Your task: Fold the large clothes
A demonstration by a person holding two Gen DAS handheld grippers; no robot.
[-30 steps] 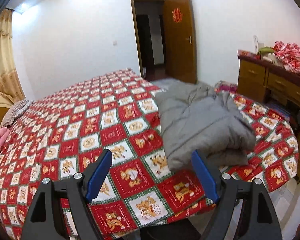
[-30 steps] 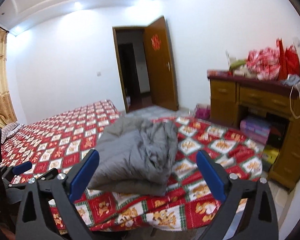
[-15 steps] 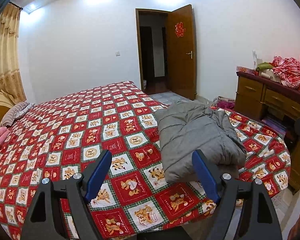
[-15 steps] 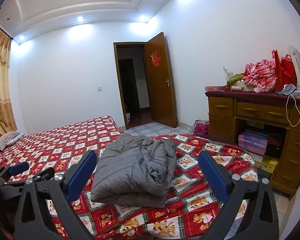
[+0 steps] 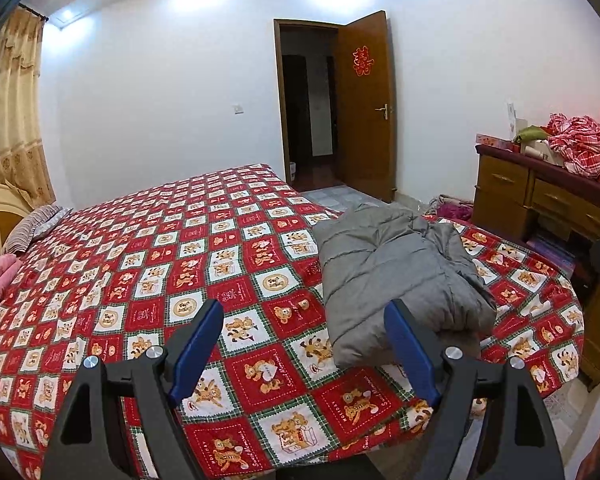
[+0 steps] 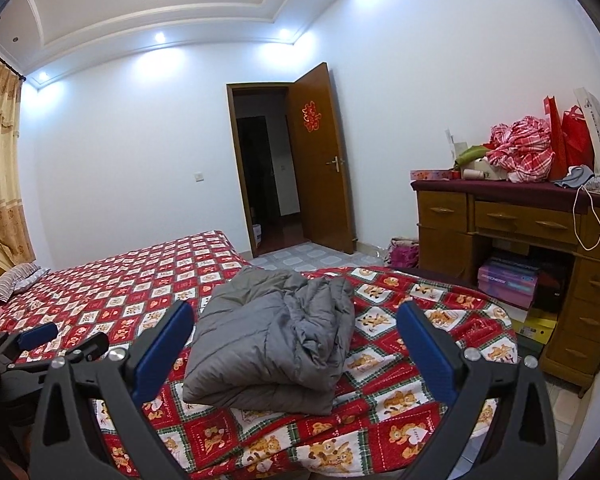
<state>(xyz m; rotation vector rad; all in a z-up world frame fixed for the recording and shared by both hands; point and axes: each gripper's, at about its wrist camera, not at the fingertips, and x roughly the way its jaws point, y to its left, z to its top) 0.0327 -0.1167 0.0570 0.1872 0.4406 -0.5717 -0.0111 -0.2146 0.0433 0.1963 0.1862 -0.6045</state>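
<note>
Currently, we are viewing a bedroom through both wrist cameras.
Garment: we are seeing a grey quilted jacket [image 5: 396, 276] lying folded in a thick bundle near the foot corner of the bed [image 5: 148, 264]; its folded edge is facing us and its looser layers are bunching on the right.
Garment, right wrist view: the grey quilted jacket [image 6: 276, 336] is resting flat on the red patterned bedspread [image 6: 412, 360], close to the near edge of the bed.
Left claw: we are holding the left claw [image 5: 304, 344] with its blue pads standing wide apart; nothing is sitting between them, and the jacket is lying beyond and to the right of the gap, apart from the pads.
Right claw: we are holding the right claw [image 6: 296, 344] with its blue pads spread wide; the jacket is appearing between them in the view but lying farther out on the bed, with no pad touching it.
Left claw, seen from the right: part of it [image 6: 40, 334] is showing at the left edge, over the bedspread.
Surroundings: an open wooden door [image 5: 366, 108] is standing in the far wall; a wooden worktop with drawers [image 6: 512, 216] is carrying red checked cloth [image 6: 520, 148] and red bags [image 6: 568, 140]; a curtain [image 5: 12, 112] is hanging on the left.
</note>
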